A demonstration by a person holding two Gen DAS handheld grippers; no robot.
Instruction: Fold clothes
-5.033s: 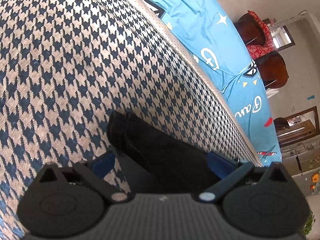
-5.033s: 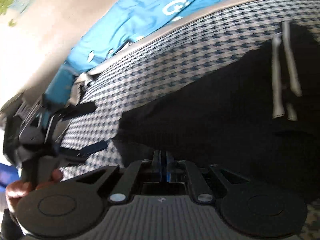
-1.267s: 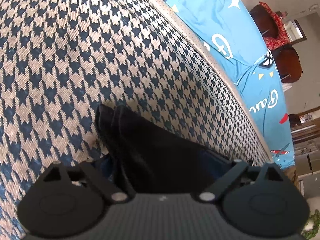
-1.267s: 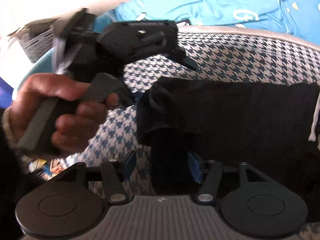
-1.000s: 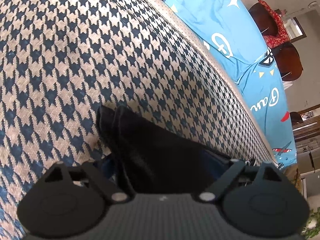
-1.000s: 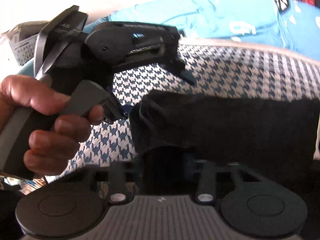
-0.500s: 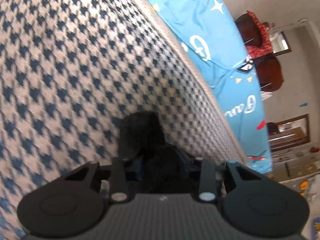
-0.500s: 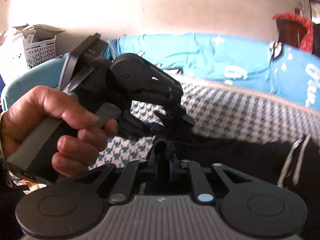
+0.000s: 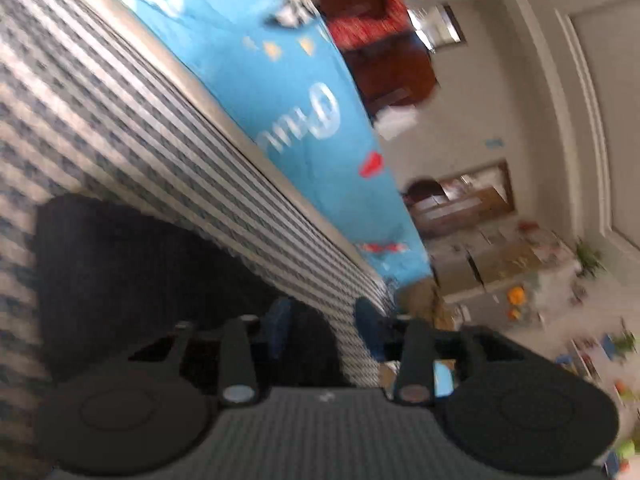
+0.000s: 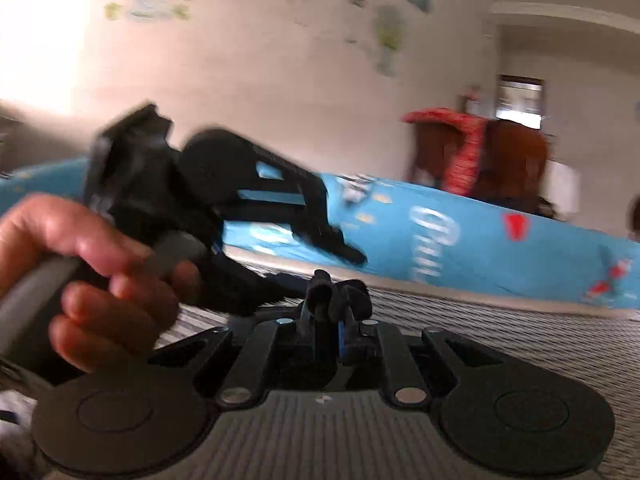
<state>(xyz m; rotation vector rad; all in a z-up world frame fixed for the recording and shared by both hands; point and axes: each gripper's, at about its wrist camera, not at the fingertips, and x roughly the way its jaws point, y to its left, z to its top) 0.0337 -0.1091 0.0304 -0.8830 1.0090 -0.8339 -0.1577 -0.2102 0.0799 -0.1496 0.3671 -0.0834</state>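
Right wrist view: right tongs (image 10: 326,300) pinch black garment (image 9: 132,264); left tongs (image 9: 324,330) gape, empty.

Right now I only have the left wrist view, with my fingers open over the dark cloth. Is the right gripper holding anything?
Observer: Yes. The right gripper is shut on a bunched edge of the black garment.
Operator: And where does it sit relative to my left gripper?
Observer: Close by. The left gripper is just ahead of it and to its left, above the houndstooth cover.
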